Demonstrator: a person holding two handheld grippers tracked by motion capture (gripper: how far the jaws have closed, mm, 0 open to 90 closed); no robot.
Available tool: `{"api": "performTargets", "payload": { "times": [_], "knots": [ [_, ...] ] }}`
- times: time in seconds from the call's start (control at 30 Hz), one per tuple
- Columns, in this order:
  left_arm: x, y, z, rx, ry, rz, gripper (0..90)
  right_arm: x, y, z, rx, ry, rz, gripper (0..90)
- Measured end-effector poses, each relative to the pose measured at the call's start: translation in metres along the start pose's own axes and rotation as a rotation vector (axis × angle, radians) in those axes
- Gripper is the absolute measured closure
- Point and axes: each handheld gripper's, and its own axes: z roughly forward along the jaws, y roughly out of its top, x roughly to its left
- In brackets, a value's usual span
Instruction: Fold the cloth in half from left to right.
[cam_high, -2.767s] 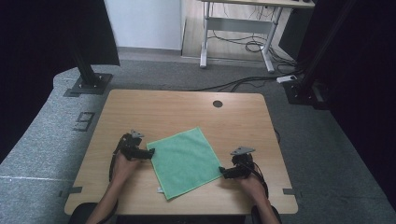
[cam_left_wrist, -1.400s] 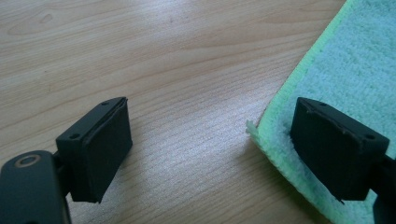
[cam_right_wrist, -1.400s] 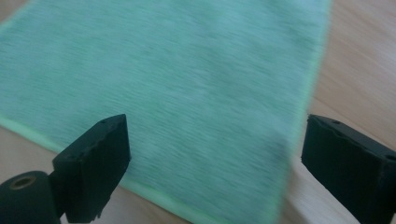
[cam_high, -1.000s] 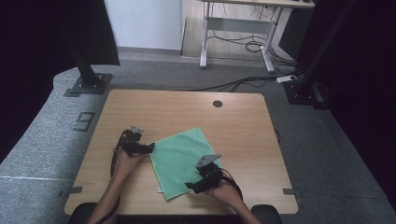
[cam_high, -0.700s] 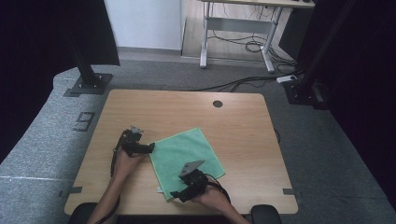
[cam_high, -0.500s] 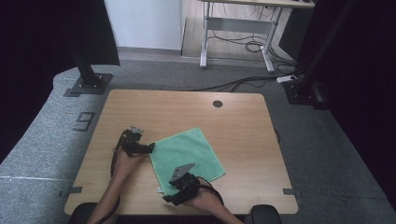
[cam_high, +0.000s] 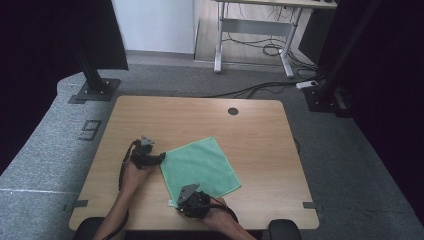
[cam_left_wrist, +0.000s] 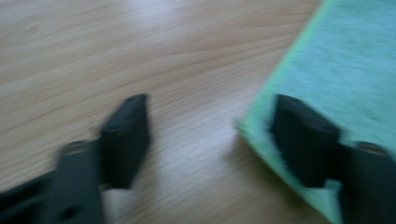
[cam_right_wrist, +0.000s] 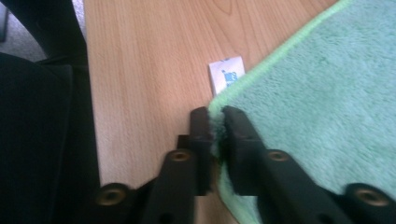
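Note:
A green cloth (cam_high: 200, 167) lies flat and slightly turned on the wooden table (cam_high: 200, 115). My left gripper (cam_high: 161, 158) rests at the cloth's left corner. In the left gripper view its jaws (cam_left_wrist: 210, 105) have just been closing, still apart, one on bare wood, the other over the cloth (cam_left_wrist: 345, 60), whose edge lies between them. My right gripper (cam_high: 182, 202) sits at the cloth's near corner. Its jaws (cam_right_wrist: 215, 112) have just closed and pinch the hem of the cloth (cam_right_wrist: 317, 93) beside a white label (cam_right_wrist: 226, 74).
A round cable hole (cam_high: 233, 111) sits near the table's far edge. Tape marks (cam_high: 80, 203) (cam_high: 309, 205) lie at the near corners. Black stand bases (cam_high: 95, 90) (cam_high: 325, 97), floor cables and a desk frame (cam_high: 250, 35) stand beyond the table.
My right gripper has travelled left along the cloth's near edge, from the right corner to the near corner, and closed on it. The left gripper has stayed at the left corner.

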Motion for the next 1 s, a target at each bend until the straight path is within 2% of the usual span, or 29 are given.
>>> {"api": "performTargets", "payload": {
  "times": [0.13,0.2,0.27,0.37,0.57,0.83,1.0],
  "knots": [
    [-0.006,0.001,0.000,-0.004,-0.042,0.019,69.3,-0.003,-0.001,-0.003,-0.021,0.013,0.027,85.4],
    [-0.005,0.002,0.000,-0.001,-0.070,0.010,78.8,-0.004,0.000,-0.006,-0.043,0.020,0.029,85.5],
    [-0.003,0.002,0.000,0.001,-0.073,-0.004,86.5,-0.004,0.003,-0.010,-0.060,0.025,0.025,85.5],
    [0.000,0.002,-0.002,0.002,-0.081,-0.025,87.6,-0.003,0.006,-0.012,-0.071,0.033,0.019,85.5],
    [-0.001,0.006,-0.007,-0.017,-0.086,-0.030,88.0,-0.002,0.009,-0.014,-0.080,0.043,0.013,85.5],
    [-0.004,0.016,-0.015,-0.054,-0.103,-0.037,88.0,-0.007,0.004,-0.033,-0.110,0.011,0.024,85.3],
    [-0.006,0.031,-0.015,-0.075,-0.125,-0.043,88.0,-0.012,-0.002,-0.040,-0.115,-0.016,0.041,85.4]
  ]
}}
